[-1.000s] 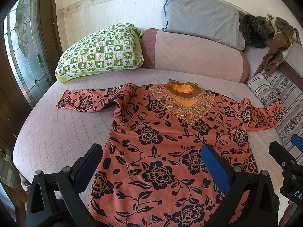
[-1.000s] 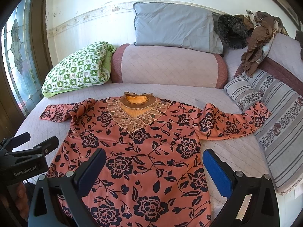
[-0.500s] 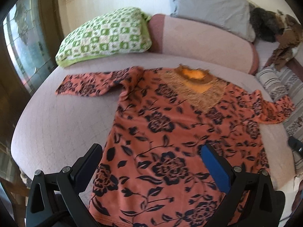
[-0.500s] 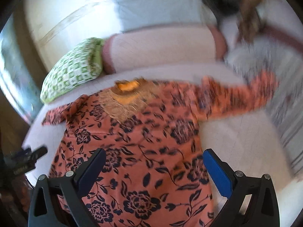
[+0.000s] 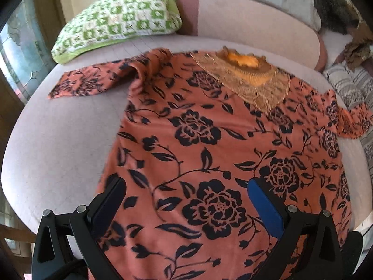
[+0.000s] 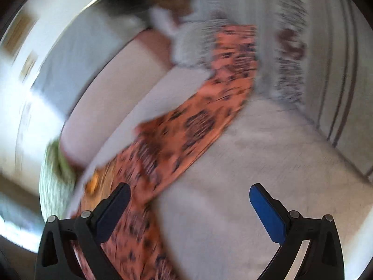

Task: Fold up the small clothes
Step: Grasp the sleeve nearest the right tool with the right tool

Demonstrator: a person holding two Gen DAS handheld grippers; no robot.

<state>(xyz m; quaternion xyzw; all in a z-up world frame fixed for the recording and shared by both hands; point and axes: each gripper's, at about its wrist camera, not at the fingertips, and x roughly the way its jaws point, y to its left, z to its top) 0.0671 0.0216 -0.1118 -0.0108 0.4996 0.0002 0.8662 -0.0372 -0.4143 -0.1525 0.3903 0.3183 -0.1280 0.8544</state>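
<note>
Both tongs gape wide and hold nothing. The left gripper [image 5: 186,200] hangs over the hem of the blouse [image 5: 209,140], which lies flat on the bed [image 5: 58,140]. The right gripper [image 6: 190,200] is over bare bed, blouse sleeve [image 6: 198,116] beyond its left finger. Orange cloth, black roses, lace collar [image 5: 251,81]. The right view is blurred.

blouse [image 5: 209,144]: showing salmon-orange, black floral print
neckline [image 5: 251,79]: showing gold lace, orange inset
pillow [image 5: 121,21]: showing green-white checks
bed [image 5: 58,140]: showing pale pink quilting
</note>
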